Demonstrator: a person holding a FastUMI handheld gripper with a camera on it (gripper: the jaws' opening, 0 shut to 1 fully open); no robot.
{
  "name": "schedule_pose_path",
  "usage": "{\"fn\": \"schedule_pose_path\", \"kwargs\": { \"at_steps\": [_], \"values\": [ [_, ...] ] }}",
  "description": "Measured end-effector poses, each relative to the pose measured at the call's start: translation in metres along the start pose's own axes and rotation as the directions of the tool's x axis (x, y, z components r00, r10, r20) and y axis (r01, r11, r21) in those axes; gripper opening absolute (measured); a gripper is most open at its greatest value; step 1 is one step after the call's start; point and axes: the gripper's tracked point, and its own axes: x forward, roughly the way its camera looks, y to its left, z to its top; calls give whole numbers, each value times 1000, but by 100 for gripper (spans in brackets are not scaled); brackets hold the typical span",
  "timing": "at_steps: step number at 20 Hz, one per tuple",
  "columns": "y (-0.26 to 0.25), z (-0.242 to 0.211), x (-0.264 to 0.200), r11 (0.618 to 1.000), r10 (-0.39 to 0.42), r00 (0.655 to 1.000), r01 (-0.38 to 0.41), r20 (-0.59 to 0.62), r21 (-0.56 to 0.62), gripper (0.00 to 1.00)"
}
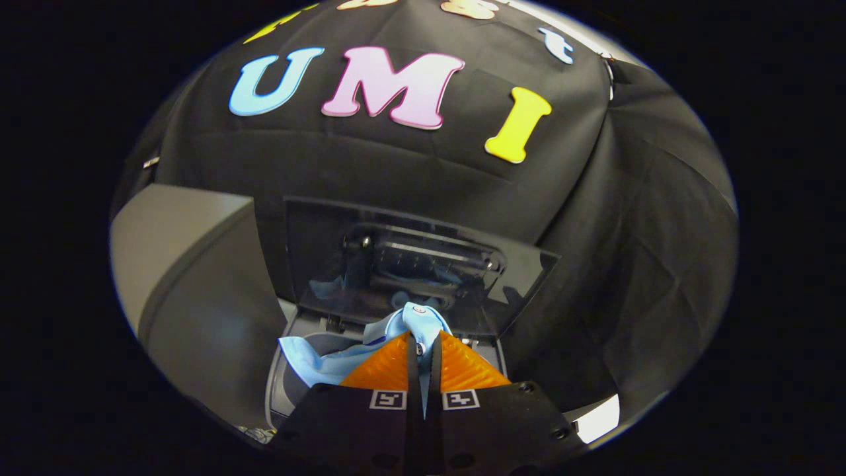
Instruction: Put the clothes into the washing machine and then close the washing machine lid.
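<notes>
Clenched on the shirt (416, 324), my gripper (423, 350) hangs it directly above the washing machine (284, 377) opening, lid (410, 264) upright beyond.

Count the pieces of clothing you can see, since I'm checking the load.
1: a light blue garment pinched in the gripper, hanging over the washing machine opening, below the raised lid. More may be hidden inside the drum.

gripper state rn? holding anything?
Gripper: closed, both fingers pinching the light blue garment, held over the open washing machine with its lid up.
</notes>
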Motion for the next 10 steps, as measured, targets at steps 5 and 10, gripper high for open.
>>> {"fn": "schedule_pose_path", "kwargs": {
  "at_steps": [5,10],
  "values": [
    [10,-62,25,1000,4,994,-1,-108,23,5],
    [21,-117,54,999,27,975,-19,-220,35,5]
  ]
}}
